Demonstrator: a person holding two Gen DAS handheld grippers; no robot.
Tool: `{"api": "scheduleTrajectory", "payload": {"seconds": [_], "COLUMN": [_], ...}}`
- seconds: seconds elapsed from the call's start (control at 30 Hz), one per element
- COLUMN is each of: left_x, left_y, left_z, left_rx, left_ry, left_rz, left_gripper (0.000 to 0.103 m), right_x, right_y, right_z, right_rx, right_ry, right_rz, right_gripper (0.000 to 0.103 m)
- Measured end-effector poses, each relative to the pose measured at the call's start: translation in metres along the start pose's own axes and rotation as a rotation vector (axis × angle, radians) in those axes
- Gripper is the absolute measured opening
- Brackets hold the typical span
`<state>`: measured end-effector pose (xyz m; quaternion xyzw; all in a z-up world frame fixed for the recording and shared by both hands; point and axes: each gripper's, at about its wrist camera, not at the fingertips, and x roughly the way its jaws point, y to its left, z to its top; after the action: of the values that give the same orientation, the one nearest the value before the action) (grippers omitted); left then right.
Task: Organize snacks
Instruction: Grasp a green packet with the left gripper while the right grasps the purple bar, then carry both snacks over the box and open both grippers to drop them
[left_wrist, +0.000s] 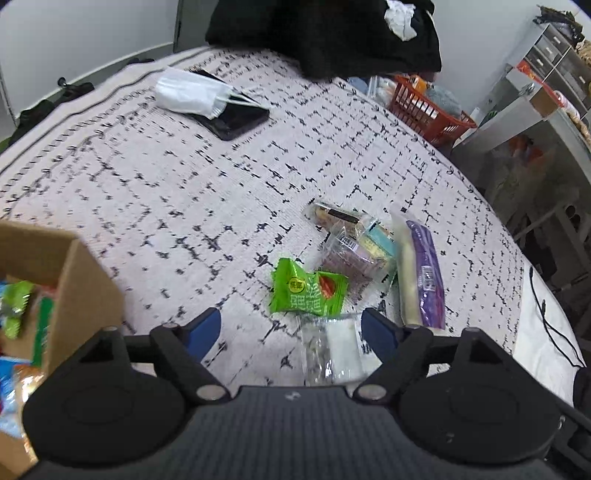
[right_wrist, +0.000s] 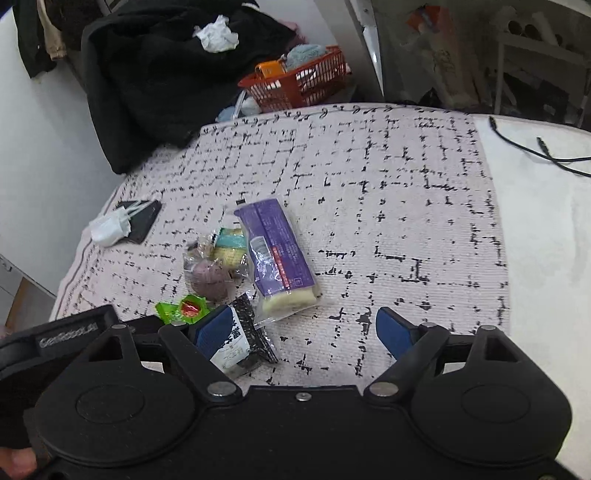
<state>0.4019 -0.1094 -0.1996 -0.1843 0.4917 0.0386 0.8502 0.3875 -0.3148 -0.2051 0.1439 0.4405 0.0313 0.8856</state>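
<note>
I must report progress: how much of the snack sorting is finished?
Done: some packets already lie in the brown cardboard box. In hand: nothing; the left gripper and right gripper are open. Left: the green packet, clear packet, purple-and-white long packet and others on the patterned cloth.

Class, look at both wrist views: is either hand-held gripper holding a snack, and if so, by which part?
Neither. The left hand-held gripper and right hand-held gripper are both open, gripping nothing.

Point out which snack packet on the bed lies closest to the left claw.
The clear packet with the white filling, right between the open left claw's fingers. The green packet lies just beyond it, the purple one farther right.
</note>
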Motion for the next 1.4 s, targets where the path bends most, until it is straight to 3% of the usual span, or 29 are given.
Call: {"api": "scheduleTrajectory", "payload": {"seconds": [0.13, 0.3, 0.6, 0.67, 0.7, 0.73, 0.8, 1.0, 1.4], "left_x": [0.023, 0.047, 0.057, 0.057, 0.058, 0.057, 0.055, 0.036, -0.024], "left_y": [-0.001, -0.003, -0.004, -0.005, -0.005, -0.005, -0.005, 0.0, 0.003], "left_z": [0.006, 0.012, 0.018, 0.018, 0.018, 0.017, 0.017, 0.012, -0.001], "left_rx": [0.009, 0.021, 0.007, 0.018, 0.02, 0.021, 0.02, 0.02, 0.009], "left_ry": [0.019, 0.06, 0.085, 0.086, 0.085, 0.083, 0.08, 0.058, 0.004], "left_rz": [0.005, 0.004, 0.004, 0.007, 0.003, 0.003, 0.0, 0.003, 0.001], "left_gripper": [0.078, 0.066, 0.053, 0.042, 0.038, 0.037, 0.033, 0.03, 0.03], "right_x": [0.015, 0.033, 0.053, 0.055, 0.055, 0.055, 0.054, 0.041, 0.0], "right_y": [-0.001, 0.002, 0.006, 0.008, 0.008, 0.009, 0.009, 0.01, 0.022], "right_z": [0.003, 0.007, 0.011, 0.011, 0.011, 0.01, 0.009, 0.007, -0.003], "right_rx": [0.022, 0.025, 0.017, 0.005, -0.003, -0.005, 0.006, 0.003, -0.072], "right_ry": [0.006, -0.001, -0.025, -0.03, -0.033, -0.03, -0.017, -0.001, -0.03], "right_rz": [-0.01, -0.032, -0.03, -0.036, -0.032, -0.009, 0.02, 0.039, 0.043], "right_gripper": [0.083, 0.083, 0.081, 0.074, 0.061, 0.053, 0.046, 0.037, 0.034]}}
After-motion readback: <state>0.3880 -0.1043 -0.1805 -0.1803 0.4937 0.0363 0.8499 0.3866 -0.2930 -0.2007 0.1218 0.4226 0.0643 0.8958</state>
